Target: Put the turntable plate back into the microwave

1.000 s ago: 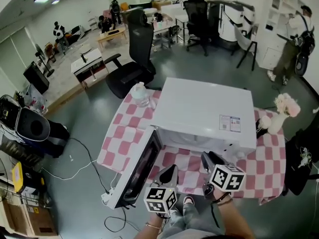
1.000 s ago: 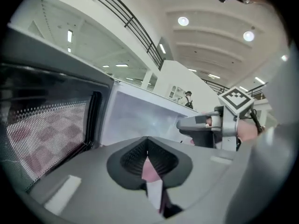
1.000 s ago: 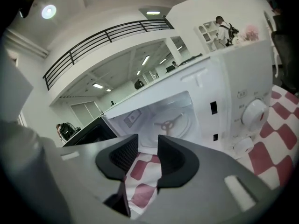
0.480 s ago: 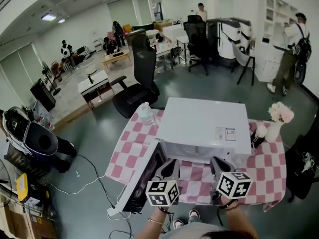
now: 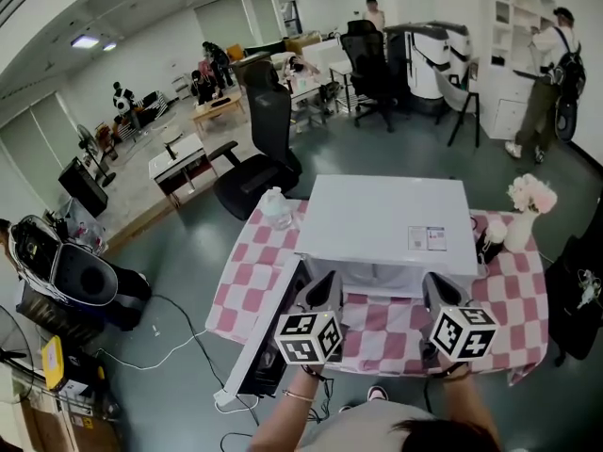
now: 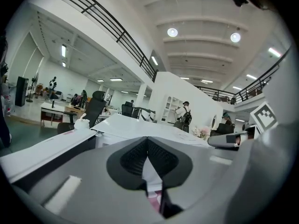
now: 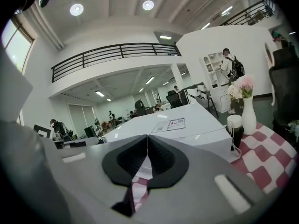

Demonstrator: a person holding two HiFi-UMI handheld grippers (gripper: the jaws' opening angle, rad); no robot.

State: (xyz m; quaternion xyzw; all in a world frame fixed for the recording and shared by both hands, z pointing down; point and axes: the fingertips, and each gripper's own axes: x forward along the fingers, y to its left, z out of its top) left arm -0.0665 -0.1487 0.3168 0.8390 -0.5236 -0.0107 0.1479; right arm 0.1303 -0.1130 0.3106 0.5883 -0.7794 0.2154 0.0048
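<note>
The white microwave (image 5: 386,219) stands on a table with a pink and white checked cloth (image 5: 247,276). Its door (image 5: 268,342) hangs open to the left. No turntable plate shows in any view, and the cavity is hidden from above. My left gripper (image 5: 329,282) is shut and empty in front of the microwave's opening. My right gripper (image 5: 434,284) hovers beside it at the right; its jaws have just been closing and nothing is between them. In the left gripper view the jaws (image 6: 147,139) meet before the microwave top (image 6: 140,127). The right gripper's pads (image 7: 147,136) also touch.
A vase of flowers (image 5: 523,215) and a small dark cup (image 5: 488,243) stand on the table's right end. A clear bottle (image 5: 276,207) sits at the back left corner. A black office chair (image 5: 259,149) is behind the table. People stand far off.
Both grippers have risen and drawn back from the microwave's front toward the person. The right jaws have closed. The head view now looks from higher up.
</note>
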